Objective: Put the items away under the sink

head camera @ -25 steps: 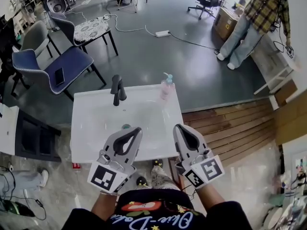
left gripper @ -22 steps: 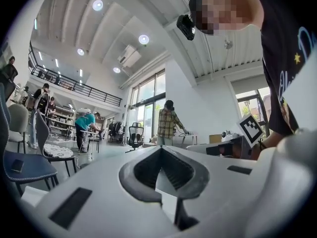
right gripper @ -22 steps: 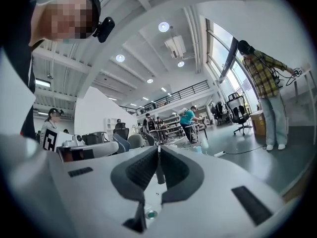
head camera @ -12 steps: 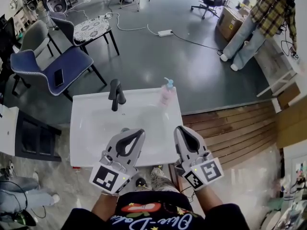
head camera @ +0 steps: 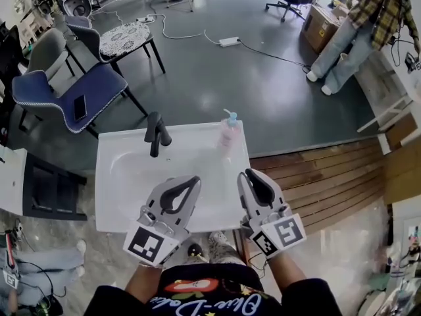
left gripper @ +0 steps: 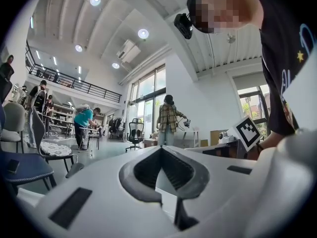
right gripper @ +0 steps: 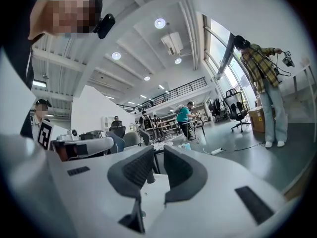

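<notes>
left gripper [head camera: 191, 182] pressed together, empty | right gripper [head camera: 248, 174] slightly spread, empty | I hover both over sink [head camera: 118, 176], ready for soap bottle [head camera: 228, 131]

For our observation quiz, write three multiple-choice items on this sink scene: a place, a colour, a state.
1. Where is the soap bottle? A) back right corner of the sink B) blue chair C) floor
2. Faucet colour? A) white B) black C) pink
3. Left gripper? A) holding the bottle B) wide open C) shut, empty
Answers: A, it stands on the sink rim right of the faucet; B, dark against the white sink; C, its tips meet with nothing between.
</notes>
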A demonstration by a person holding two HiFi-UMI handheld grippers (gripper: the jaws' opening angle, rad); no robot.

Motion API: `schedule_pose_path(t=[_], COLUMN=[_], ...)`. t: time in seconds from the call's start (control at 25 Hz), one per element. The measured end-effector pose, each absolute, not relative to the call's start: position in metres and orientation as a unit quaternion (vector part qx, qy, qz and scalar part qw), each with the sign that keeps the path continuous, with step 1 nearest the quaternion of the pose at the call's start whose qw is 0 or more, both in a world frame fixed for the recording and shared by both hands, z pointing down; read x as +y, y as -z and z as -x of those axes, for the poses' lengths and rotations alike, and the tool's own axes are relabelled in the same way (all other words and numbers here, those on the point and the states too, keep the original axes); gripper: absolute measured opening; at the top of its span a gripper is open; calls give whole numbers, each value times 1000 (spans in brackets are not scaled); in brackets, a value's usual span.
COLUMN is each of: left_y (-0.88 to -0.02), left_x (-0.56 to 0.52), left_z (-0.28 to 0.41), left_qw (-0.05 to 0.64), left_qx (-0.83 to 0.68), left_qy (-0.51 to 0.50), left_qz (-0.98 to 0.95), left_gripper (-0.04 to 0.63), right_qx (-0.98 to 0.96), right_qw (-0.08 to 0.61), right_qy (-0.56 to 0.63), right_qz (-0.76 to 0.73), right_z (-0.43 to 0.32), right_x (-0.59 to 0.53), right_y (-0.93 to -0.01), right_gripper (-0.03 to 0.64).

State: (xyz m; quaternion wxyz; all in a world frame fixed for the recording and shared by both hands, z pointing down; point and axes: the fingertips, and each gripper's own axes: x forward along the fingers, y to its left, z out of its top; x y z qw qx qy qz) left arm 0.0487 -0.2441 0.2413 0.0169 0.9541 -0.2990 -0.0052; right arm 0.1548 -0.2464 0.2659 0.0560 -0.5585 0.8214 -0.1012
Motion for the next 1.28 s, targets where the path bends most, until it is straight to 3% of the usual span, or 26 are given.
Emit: schedule_pose_path(t=[1.28], left_y=[-263], left_x=[-280], left_z=[-68], left_qw=[32], left_qx=[-301], left_qy=[-22], left_qz=[-953], left_gripper=[4], right_qx=[830], right_qw=[-8], right_qy=[81], right_qz=[552], right_z=[-172], right_x=[-325], right_y=[-313], right_gripper=[178])
